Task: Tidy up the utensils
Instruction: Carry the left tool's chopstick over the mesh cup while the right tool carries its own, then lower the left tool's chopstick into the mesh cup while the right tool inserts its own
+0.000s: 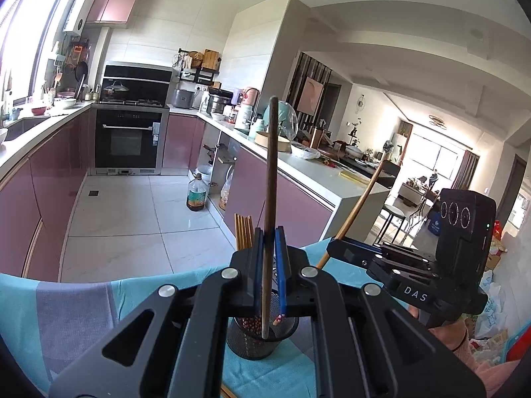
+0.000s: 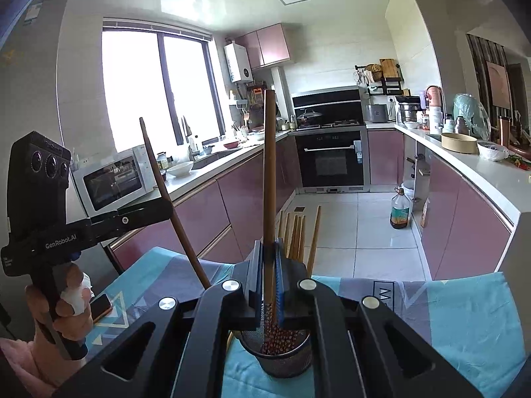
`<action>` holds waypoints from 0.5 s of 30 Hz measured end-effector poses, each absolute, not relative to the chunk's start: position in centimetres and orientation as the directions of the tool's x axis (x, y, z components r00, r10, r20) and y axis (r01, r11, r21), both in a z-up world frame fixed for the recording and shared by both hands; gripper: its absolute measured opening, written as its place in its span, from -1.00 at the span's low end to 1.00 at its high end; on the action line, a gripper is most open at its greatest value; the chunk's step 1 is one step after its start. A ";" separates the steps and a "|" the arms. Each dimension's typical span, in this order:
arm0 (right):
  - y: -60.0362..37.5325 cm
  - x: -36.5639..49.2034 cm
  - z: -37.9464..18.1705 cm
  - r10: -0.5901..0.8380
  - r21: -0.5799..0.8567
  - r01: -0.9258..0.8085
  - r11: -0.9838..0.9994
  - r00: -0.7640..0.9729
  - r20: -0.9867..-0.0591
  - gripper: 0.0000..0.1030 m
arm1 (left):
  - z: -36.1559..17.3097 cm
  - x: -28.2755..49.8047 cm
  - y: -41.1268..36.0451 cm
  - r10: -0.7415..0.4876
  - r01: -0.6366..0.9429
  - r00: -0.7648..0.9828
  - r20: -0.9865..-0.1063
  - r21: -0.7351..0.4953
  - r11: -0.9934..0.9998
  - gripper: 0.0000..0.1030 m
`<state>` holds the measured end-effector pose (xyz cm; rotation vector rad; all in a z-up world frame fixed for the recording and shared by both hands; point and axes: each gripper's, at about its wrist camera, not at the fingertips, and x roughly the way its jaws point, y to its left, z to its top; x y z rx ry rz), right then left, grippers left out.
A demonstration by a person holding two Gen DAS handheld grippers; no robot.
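1. The worktop (image 1: 83, 315) is covered with a cloth of turquoise and grey patches; it fills the bottom of both wrist views, with a kitchen of pink-fronted cabinets and a built-in oven (image 2: 332, 159) beyond it.
2. The left tongs (image 1: 269, 232) are clamped narrow on a dark brown chopstick (image 1: 270, 172). In the left wrist view the stick stands nearly upright between the blue pads, its top well above them and its lower end hanging over the mouth of the mesh cup (image 1: 259, 341).
3. The right tongs (image 2: 268, 245) are likewise shut tight on a lighter brown chopstick (image 2: 269, 165), held close to upright, with its lower end reaching down into the mouth of the same black mesh cup (image 2: 282, 355).
4. Each tool shows in the other's camera: the right one lies at the right of the left view with its stick slanting up to the right, and the left one sits at the left of the right view, gripped by a hand (image 2: 63, 311) with a white wrap on one finger.
5. The mesh cup stands on the cloth just below both pairs of tongs, touching neither.
6. A bundle of light wooden chopsticks (image 2: 297, 235) stands upright just behind the tongs; what holds them is hidden.
7. A phone (image 2: 101, 306) lies flat on the cloth near the left hand.
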<state>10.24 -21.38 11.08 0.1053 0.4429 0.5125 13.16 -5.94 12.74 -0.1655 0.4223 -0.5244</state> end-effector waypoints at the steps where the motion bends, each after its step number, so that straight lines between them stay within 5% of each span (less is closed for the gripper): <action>1: -21.3 10.3 10.9 0.491 0.204 -0.447 0.871 0.779 -0.389 -0.89 | 12.6 13.4 -6.1 -0.510 0.444 0.786 -0.351 -0.254 0.859 -0.85; 15: -21.3 12.0 8.6 0.465 0.211 -0.416 0.885 0.755 -0.463 -0.89 | 10.5 15.5 -7.4 -0.499 0.439 0.744 -0.444 -0.238 0.866 -0.85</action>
